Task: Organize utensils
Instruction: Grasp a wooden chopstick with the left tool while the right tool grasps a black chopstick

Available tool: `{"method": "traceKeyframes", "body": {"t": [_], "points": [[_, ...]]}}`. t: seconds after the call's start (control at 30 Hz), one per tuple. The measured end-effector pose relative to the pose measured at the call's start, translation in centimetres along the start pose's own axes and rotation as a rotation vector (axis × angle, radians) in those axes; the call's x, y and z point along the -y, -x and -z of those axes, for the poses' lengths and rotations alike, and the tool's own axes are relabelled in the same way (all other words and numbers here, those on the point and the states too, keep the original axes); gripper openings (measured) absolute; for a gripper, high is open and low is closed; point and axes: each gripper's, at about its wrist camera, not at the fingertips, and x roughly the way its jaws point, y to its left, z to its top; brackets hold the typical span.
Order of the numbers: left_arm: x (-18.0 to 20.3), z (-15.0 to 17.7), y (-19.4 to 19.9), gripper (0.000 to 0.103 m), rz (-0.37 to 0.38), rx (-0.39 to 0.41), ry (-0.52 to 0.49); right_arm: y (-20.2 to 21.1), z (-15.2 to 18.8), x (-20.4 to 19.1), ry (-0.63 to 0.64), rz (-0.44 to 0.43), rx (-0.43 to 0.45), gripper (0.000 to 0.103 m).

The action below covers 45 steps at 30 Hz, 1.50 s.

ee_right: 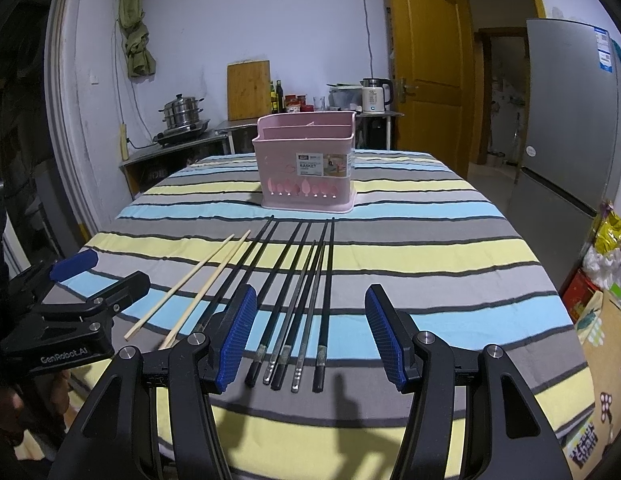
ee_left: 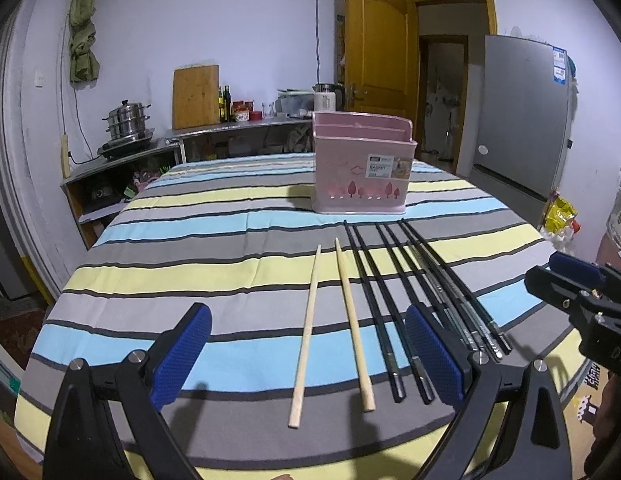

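From the left wrist view, the left gripper [ee_left: 308, 354] is hovering wide open and empty above the striped blue, yellow and grey tablecloth [ee_left: 190, 248], and the two pale wooden chopsticks [ee_left: 330, 328] are lying between its blue pads, their long axes running toward twelve o'clock, thick ends nearest the tongs. The black and metal chopsticks [ee_left: 406, 296] are fanning off at about one o'clock, and the pink plastic utensil basket [ee_left: 360, 168] is standing beyond all the tips. From the right wrist view, the right gripper [ee_right: 310, 332] is likewise gaping and holding nothing, poised over the butt ends of the dark chopsticks, which are pointing at twelve toward the basket; the wooden pair are lying at ten o'clock, nearer the left hand's tool.
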Motion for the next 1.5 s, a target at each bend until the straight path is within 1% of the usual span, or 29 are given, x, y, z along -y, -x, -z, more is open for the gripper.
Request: {"method": "traceKeyframes", "body": {"t": [0.17,0.23,0.3,0.5,0.57,0.63,0.7,0.83,1.0,1.13,1.23,1.4,1.5], "points": [[-0.9,-0.8,-2.5,0.098,0.013,-0.074,0.008,-1.6,-0.9,0.4,0.007,-0.007,-0.032,0.057],[-1.1,-1.2,-3.6,0.095,0.008,-0.098,-0.005,-2.6,-1.5,0.6,0.007,-0.009,-0.049,0.057],[-1.4,-1.7,-4.8,0.094,0.014,-0.129,-0.009,-3.5,-2.0,0.9,0.002,-0.009,-0.066,0.057],[-2.1,-2.8,-8.4,0.085,0.022,-0.234,-0.016,-6.6,-3.3,1.8,-0.022,-0.028,-0.115,0.057],[-2.3,-2.9,-9.3,0.083,0.027,-0.259,-0.010,-7.7,-3.6,2.1,-0.022,-0.035,-0.136,0.052],[-2.6,-3.1,-10.2,0.078,0.037,-0.287,0.004,-9.0,-4.0,2.4,-0.026,-0.041,-0.164,0.049],[-2.7,-3.3,-10.9,0.074,0.050,-0.310,0.017,-10.3,-4.2,2.6,-0.023,-0.038,-0.195,0.035],[-2.6,-3.6,-12.0,0.061,0.077,-0.349,0.026,-12.5,-4.7,3.2,-0.030,-0.041,-0.247,0.028],[-2.1,-4.0,-13.0,0.053,0.083,-0.371,-0.001,-14.5,-5.1,3.9,-0.045,-0.056,-0.291,0.018],[-2.0,-4.3,-13.6,0.042,0.061,-0.378,-0.022,-16.2,-5.6,4.5,-0.054,-0.062,-0.322,0.015],[-2.0,-4.6,-14.1,0.039,0.052,-0.382,-0.024,-17.2,-6.0,4.8,-0.067,-0.071,-0.342,0.015],[-2.0,-5.0,-14.6,0.039,0.052,-0.400,-0.016,-18.8,-6.6,4.8,-0.064,-0.082,-0.379,0.015],[-1.6,-5.2,-14.9,0.039,0.041,-0.418,-0.048,-19.3,-6.7,4.8,-0.054,-0.081,-0.403,0.014]]}}
